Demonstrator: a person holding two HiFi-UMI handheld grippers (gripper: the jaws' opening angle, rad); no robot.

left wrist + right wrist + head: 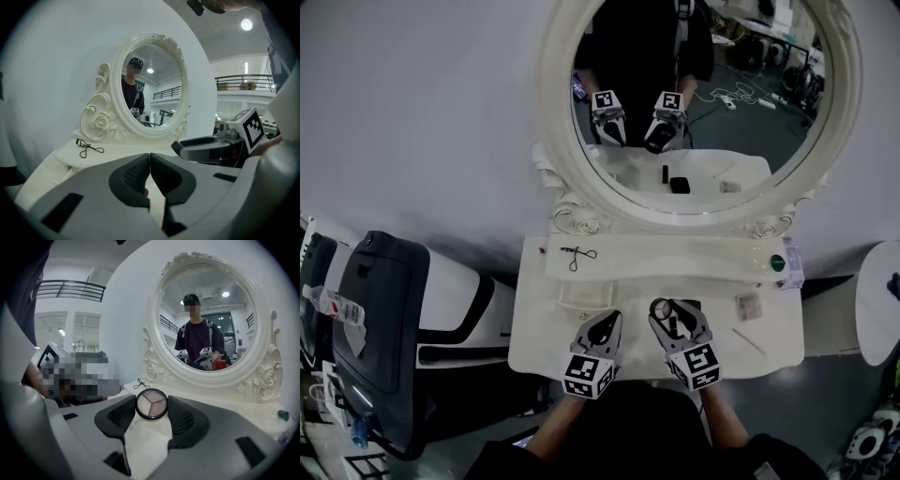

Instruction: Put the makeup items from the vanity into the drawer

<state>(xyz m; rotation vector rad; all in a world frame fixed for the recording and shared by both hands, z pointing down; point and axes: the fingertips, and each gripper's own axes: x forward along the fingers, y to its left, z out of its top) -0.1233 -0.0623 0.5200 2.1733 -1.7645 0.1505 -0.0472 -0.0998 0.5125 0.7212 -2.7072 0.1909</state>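
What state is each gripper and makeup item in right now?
left gripper: shut, pads together, empty.
right gripper: shut on the round compact.
round compact: gripped by its rim, three shades showing.
eyelash curler: lying on the shelf, untouched.
small palette: lying on the tabletop, right side.
thin stick: lying on the tabletop, front right.

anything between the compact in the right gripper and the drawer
The shut left gripper sits in front of what looks like the open drawer, partly in the path of the compact in the right gripper. Nothing else visible.
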